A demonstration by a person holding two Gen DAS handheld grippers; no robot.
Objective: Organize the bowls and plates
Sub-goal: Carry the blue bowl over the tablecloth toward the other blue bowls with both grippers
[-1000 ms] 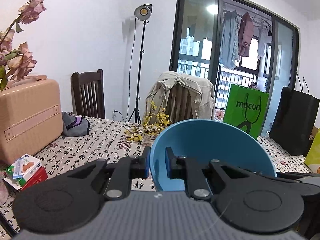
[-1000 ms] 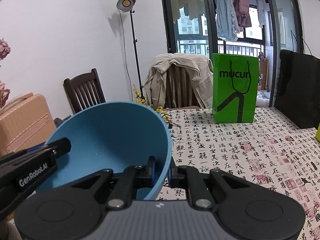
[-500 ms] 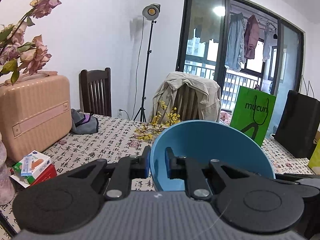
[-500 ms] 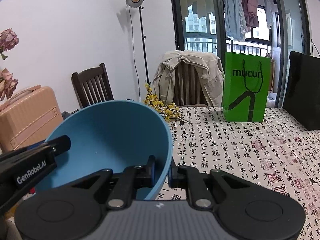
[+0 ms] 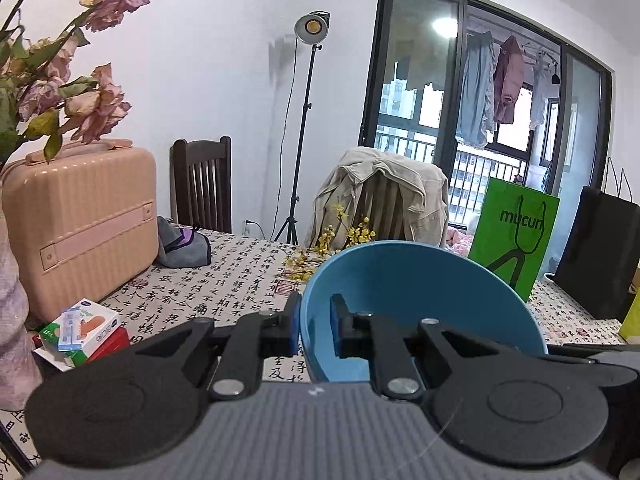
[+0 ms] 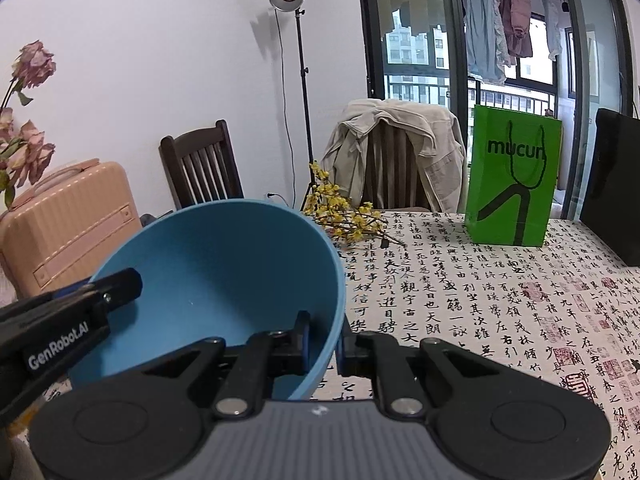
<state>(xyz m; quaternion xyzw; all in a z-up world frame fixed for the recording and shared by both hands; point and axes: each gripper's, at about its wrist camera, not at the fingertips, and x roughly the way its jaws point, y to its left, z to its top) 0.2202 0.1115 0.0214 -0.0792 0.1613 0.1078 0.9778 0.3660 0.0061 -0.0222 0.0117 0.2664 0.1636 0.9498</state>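
Blue bowl (image 6: 224, 280) hangs clear above the bench (image 6: 500, 300), carried between my two tools: my left tool (image 5: 314, 326) pinches the rim on one side, one pad inside the wall and one outside, and my right tool (image 6: 322, 338) pinches the opposite rim the same way. I judge the step in hand to be transport. No plates or other bowls show, so the next move calls for finding the set-down spot and lowering level. Its mouth opens upward, tipped somewhat toward me; being round, it has no long axis.
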